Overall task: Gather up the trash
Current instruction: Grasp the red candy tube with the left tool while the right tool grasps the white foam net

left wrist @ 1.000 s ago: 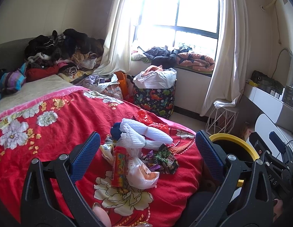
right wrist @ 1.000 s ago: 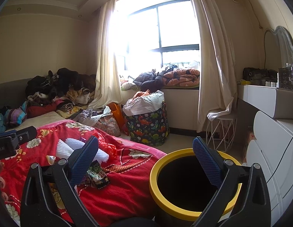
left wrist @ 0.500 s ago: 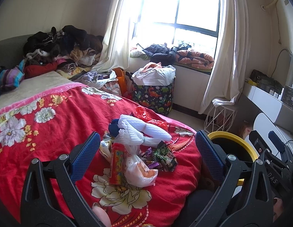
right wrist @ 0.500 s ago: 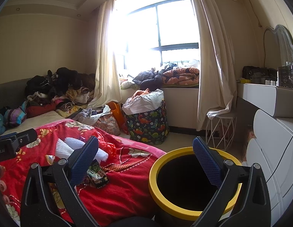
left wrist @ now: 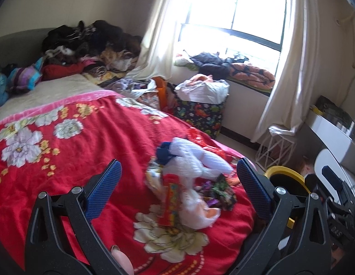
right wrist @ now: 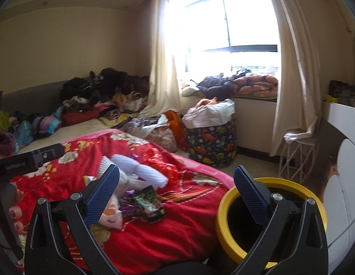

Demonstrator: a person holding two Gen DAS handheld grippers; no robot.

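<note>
A heap of trash lies on the red flowered blanket [left wrist: 85, 142]: a red snack tube [left wrist: 171, 200], a white plastic bag [left wrist: 198, 213], white ribbed wrappers [left wrist: 195, 160] and a dark green packet [left wrist: 223, 191]. My left gripper [left wrist: 178, 188] hangs open above the heap with nothing between its blue pads. In the right wrist view the green packet [right wrist: 150, 202] and white wrappers [right wrist: 140, 171] sit left of centre. My right gripper [right wrist: 176, 193] is open and empty, between the bed edge and the yellow-rimmed black bin [right wrist: 225, 220].
Clothes are piled at the head of the bed [left wrist: 85, 43]. A dinosaur-print hamper [left wrist: 200, 114] stands under the window, a white wire stool [left wrist: 276, 146] beside the curtain. White furniture [right wrist: 338, 183] lines the right wall. The yellow bin rim [left wrist: 285, 174] shows past the bed's corner.
Both grippers have swung left and tilted, so the trash heap sits more central and the bin has slid right. Both stay open and empty.
</note>
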